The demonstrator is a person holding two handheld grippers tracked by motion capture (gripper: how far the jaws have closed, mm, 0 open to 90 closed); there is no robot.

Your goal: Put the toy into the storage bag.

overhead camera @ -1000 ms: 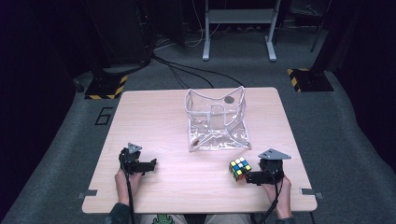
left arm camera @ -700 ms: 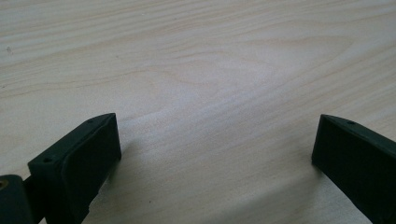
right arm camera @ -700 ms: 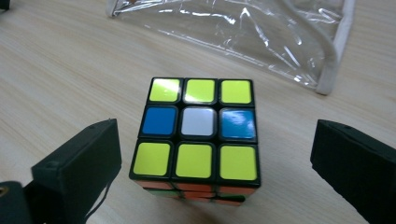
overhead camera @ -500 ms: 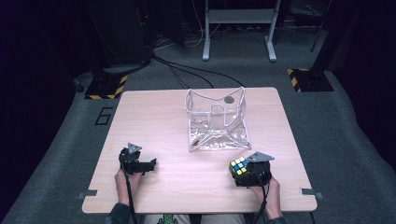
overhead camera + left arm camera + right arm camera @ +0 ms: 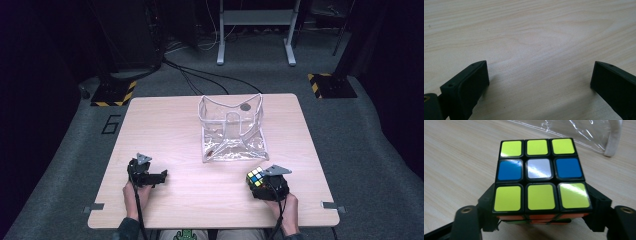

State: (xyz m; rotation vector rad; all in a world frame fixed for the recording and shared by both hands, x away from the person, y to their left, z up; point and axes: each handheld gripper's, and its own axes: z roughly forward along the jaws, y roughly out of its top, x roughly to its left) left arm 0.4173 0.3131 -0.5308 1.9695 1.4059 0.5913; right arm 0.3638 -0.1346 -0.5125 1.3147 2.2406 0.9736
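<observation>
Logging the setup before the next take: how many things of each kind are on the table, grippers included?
Puzzle cube: 1
Clear plastic pouch: 1
Grippers: 2, the left gripper and the right gripper
Total: 4

The scrambled puzzle cube (image 5: 541, 176) sat upright near the tabletop's (image 5: 200, 200) front right edge, its top face showing yellow rows around a blue-white-blue middle row.
</observation>
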